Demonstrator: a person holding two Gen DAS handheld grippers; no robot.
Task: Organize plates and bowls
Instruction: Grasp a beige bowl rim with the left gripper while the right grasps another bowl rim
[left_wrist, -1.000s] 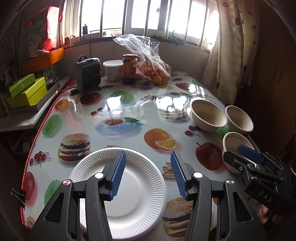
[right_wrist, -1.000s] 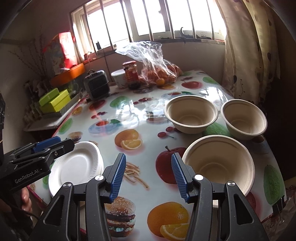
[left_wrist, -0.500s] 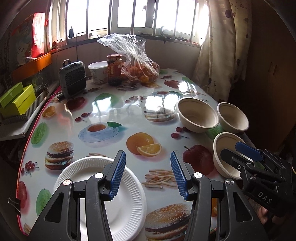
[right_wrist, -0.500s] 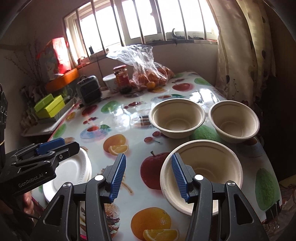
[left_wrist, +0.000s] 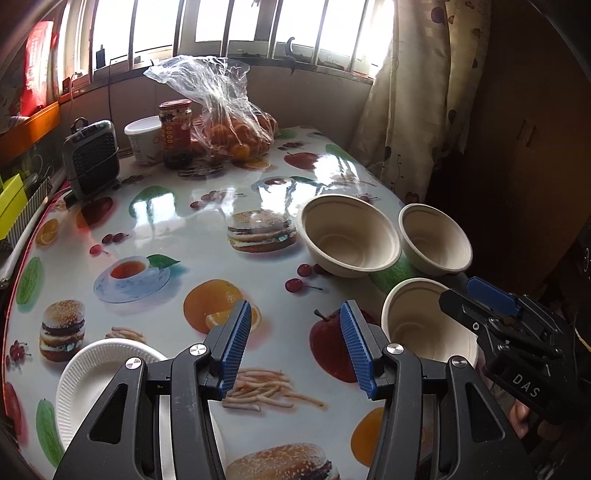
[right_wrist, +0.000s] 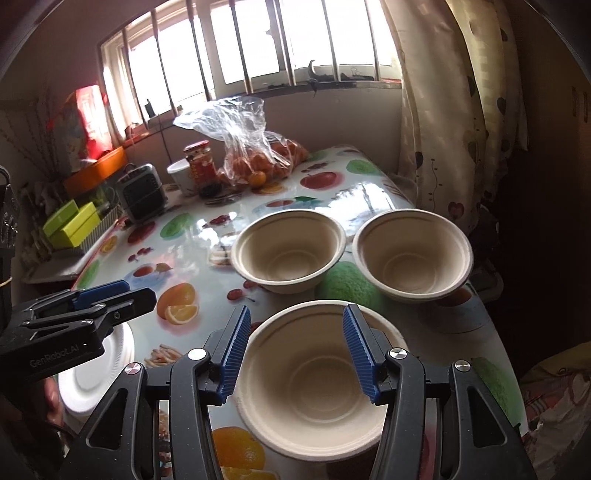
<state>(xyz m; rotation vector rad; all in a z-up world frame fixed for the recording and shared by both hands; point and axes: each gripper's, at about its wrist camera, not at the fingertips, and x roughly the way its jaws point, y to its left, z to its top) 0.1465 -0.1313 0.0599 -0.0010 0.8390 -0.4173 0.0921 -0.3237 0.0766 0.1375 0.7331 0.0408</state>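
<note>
This is a lived-in home, most likely a dining corner. The surface (left_wrist: 177, 206) wears a glossy oilcloth printed with burgers, fruit and teacups. At its far end, in the upper middle of the frame, stand a clear plastic bag of oranges (left_wrist: 229, 122), a red-labelled jar (left_wrist: 176, 133), a white tub (left_wrist: 143, 139) and a small grey fan heater (left_wrist: 92, 162). Behind them runs a barred window (right_wrist: 258, 40), with a patterned curtain (right_wrist: 454, 122) hanging at the upper right. At the left edge, yellow-green boxes (right_wrist: 72, 223) sit on a cluttered side shelf.
</note>
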